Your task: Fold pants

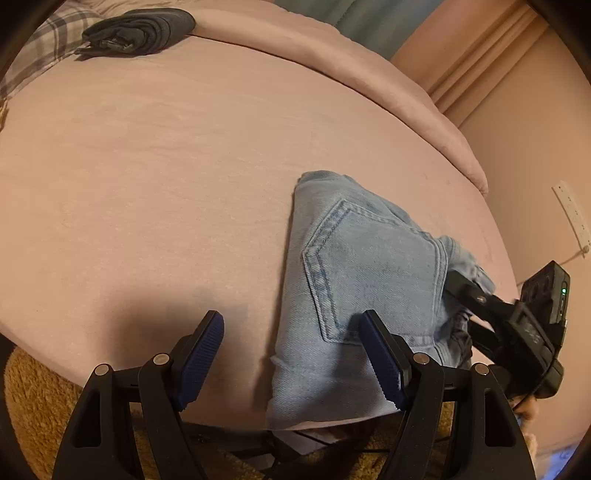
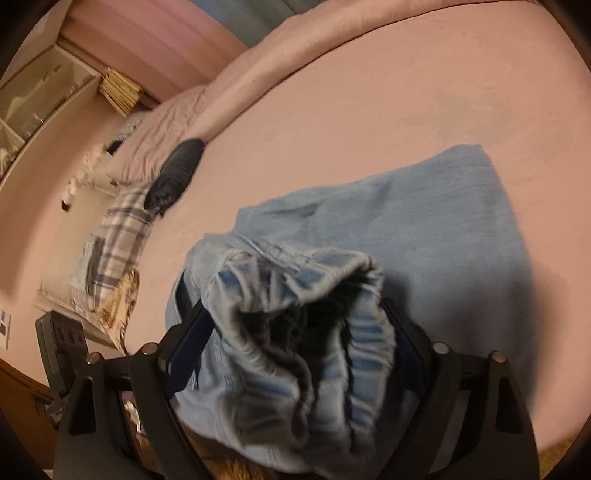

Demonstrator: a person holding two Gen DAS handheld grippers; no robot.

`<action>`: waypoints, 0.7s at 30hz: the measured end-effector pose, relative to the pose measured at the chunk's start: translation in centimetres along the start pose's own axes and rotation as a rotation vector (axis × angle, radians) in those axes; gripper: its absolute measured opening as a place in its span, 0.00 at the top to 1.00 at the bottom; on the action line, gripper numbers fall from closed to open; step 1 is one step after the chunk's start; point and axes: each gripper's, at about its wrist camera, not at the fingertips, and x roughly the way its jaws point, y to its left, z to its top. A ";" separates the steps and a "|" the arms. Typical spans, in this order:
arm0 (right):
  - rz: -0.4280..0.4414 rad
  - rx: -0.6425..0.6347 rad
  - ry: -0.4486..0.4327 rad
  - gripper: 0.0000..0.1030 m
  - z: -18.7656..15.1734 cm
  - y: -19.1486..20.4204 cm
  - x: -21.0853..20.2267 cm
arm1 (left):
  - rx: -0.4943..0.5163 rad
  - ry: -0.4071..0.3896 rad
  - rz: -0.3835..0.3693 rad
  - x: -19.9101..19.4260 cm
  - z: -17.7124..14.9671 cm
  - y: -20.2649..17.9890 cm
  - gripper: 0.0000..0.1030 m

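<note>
Light blue jeans [image 1: 354,266] lie folded on the pink bed, back pocket up, near the front edge. My left gripper [image 1: 291,354] is open and empty, its right finger resting over the jeans' lower part. My right gripper [image 1: 461,295] shows at the jeans' right end in the left wrist view. In the right wrist view my right gripper [image 2: 295,332] has the bunched elastic waistband [image 2: 295,295] filling the space between its wide-set fingers, and the rest of the jeans [image 2: 406,206] spreads beyond it.
A dark folded garment [image 1: 140,31] lies at the far side of the bed [image 1: 147,166] beside a plaid pillow [image 1: 40,51]. A brown fuzzy rug [image 1: 37,398] lies below the bed edge. A wall strip [image 1: 570,214] is at right.
</note>
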 end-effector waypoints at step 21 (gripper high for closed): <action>-0.164 0.020 -0.090 0.57 -0.1 -2.8 -5.0 | 0.115 0.078 0.013 3.7 -0.9 -4.4 0.27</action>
